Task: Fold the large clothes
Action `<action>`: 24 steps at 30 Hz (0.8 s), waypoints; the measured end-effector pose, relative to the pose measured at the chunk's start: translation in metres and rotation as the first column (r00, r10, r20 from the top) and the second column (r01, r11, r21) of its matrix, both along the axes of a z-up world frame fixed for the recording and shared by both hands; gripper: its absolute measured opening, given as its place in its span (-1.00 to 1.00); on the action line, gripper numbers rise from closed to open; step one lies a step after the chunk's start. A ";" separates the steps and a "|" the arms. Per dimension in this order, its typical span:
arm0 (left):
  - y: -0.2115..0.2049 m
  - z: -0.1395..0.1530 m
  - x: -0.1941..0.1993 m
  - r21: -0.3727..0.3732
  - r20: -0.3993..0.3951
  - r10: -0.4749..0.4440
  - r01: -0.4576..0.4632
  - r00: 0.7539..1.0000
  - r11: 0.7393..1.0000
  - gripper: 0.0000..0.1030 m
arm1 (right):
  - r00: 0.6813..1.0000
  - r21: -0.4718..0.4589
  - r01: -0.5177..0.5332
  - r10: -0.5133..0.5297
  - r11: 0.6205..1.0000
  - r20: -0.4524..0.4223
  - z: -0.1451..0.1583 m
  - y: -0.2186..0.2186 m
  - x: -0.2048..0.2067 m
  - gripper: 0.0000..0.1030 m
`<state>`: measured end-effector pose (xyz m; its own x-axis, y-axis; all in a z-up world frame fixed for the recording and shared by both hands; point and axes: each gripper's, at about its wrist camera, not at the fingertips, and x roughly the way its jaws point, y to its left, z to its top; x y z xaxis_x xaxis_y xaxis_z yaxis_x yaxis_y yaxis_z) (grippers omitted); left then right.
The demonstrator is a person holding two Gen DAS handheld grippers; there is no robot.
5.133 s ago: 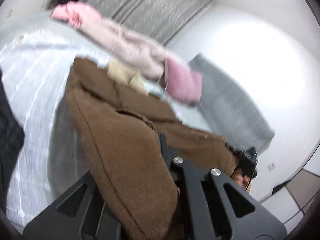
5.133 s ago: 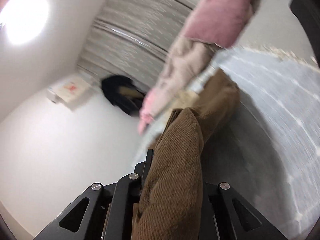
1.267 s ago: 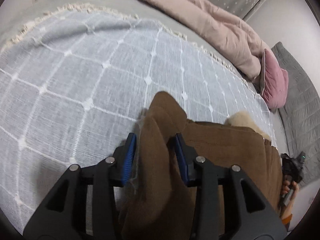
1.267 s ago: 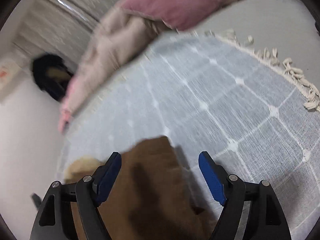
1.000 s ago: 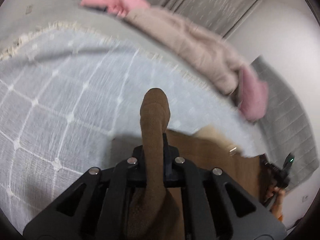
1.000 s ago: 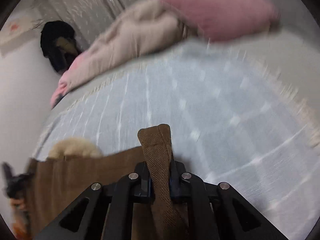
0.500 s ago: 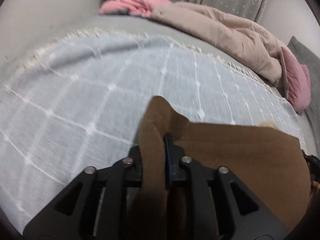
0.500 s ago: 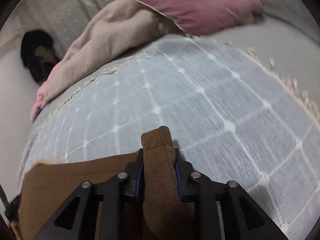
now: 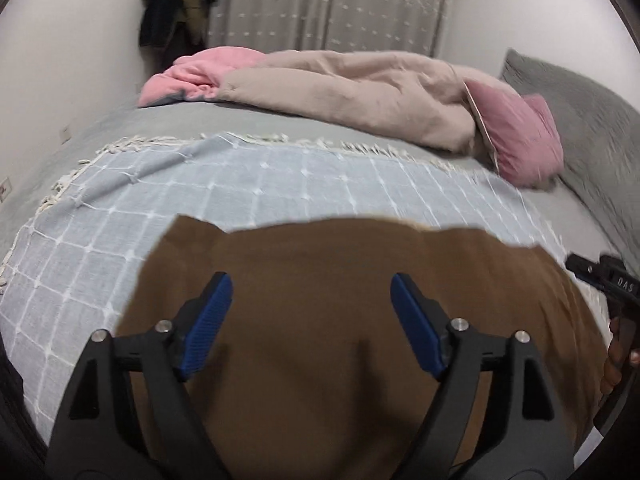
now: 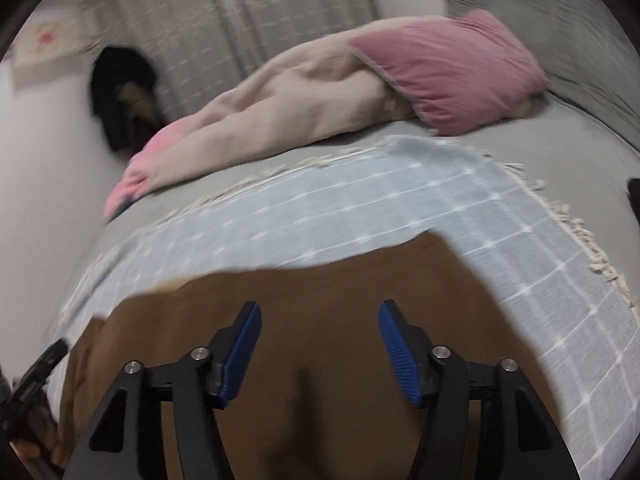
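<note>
I hold my left gripper (image 9: 310,320) and right gripper (image 10: 318,340) wide open, empty, above the brown garment (image 9: 340,280), which lies crosswise below both

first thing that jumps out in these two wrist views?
The brown garment fills the near half of both views, spread flat on the pale blue checked blanket, with the left tool and right tool both open above it, holding nothing. Behind it, along the far side of the bed, lie a rumpled beige duvet and a pink pillow.
</note>
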<state>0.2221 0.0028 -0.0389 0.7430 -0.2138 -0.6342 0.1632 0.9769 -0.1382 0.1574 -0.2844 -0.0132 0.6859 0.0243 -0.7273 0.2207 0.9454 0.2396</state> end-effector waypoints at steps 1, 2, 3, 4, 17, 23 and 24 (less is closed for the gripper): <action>-0.003 -0.008 -0.003 0.011 -0.027 -0.005 0.005 1.000 1.000 0.59 | 0.999 -0.001 -0.037 0.037 0.999 -0.007 -0.003 0.016 -0.004 0.27; 0.001 -0.021 -0.006 0.021 -0.077 0.004 -0.002 0.997 1.000 0.59 | 0.998 0.001 -0.056 0.056 0.998 -0.021 -0.008 0.029 -0.009 0.27; 0.007 -0.029 -0.007 0.026 -0.111 0.019 -0.016 0.994 1.000 0.59 | 0.997 0.004 -0.062 0.063 0.998 -0.036 -0.014 0.035 -0.014 0.27; 0.021 -0.040 -0.011 0.025 -0.151 0.043 -0.040 0.988 0.999 0.59 | 0.996 0.004 -0.060 0.060 0.998 -0.064 -0.022 0.038 -0.023 0.27; 0.103 -0.036 -0.080 0.088 -0.227 0.189 -0.173 0.956 0.981 0.57 | 0.956 -0.154 0.212 -0.237 0.965 -0.171 -0.040 -0.044 -0.146 0.27; 0.113 -0.027 -0.127 -0.107 -0.261 0.180 -0.213 0.949 0.971 0.71 | 0.963 -0.065 0.235 -0.242 0.970 -0.117 -0.022 -0.047 -0.177 0.30; 0.110 -0.026 -0.130 -0.118 -0.263 0.168 -0.204 0.950 0.972 0.77 | 0.964 -0.058 0.235 -0.240 0.970 -0.116 -0.019 -0.045 -0.179 0.31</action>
<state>0.0917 0.1131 -0.0647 0.6001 -0.1883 -0.7774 -0.0768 0.9538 -0.2903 -0.0221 -0.3296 -0.0324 0.5746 -0.1621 -0.8022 0.4649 0.8713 0.1570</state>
